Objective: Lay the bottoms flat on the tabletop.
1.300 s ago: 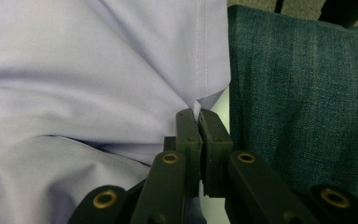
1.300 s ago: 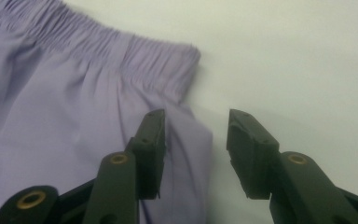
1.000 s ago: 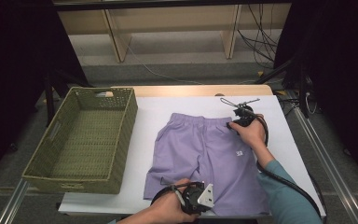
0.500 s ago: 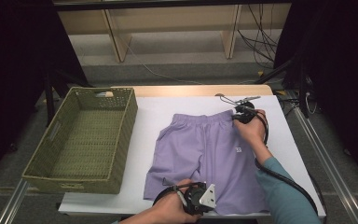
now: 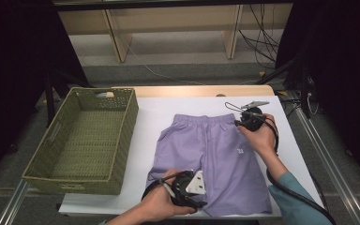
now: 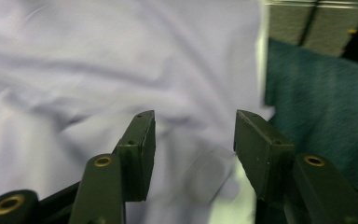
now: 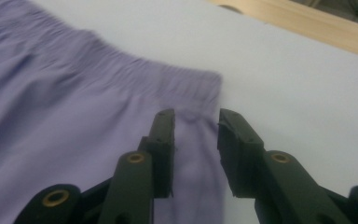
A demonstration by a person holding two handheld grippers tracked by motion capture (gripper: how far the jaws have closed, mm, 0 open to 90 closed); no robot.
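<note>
We see the left hand [image 5: 161, 202] coming in from the bottom edge of the high view, wrapped around the left tool [image 5: 187, 187] at the near hem of the purple shorts [image 5: 215, 154]. In the left gripper view [image 6: 193, 135] its jaws stand apart above the cloth, having just opened, and we see no fabric pinched between them. The right hand [image 5: 260, 136] reaches forward along the right side of the shorts, forearm in a teal sleeve [image 5: 293, 201], holding the right tool [image 5: 248, 117] at the right end of the waistband. In the right gripper view [image 7: 196, 126] its jaws have also just opened; they stand apart just over the waistband corner, with nothing gripped.

The shorts lie flat on the white tabletop [image 5: 168, 112], waistband away from us, legs toward us. A small white mark [image 5: 240, 151] sits on the right leg; we cannot read it. A green woven basket [image 5: 126, 136] stands just left of the shorts.
</note>
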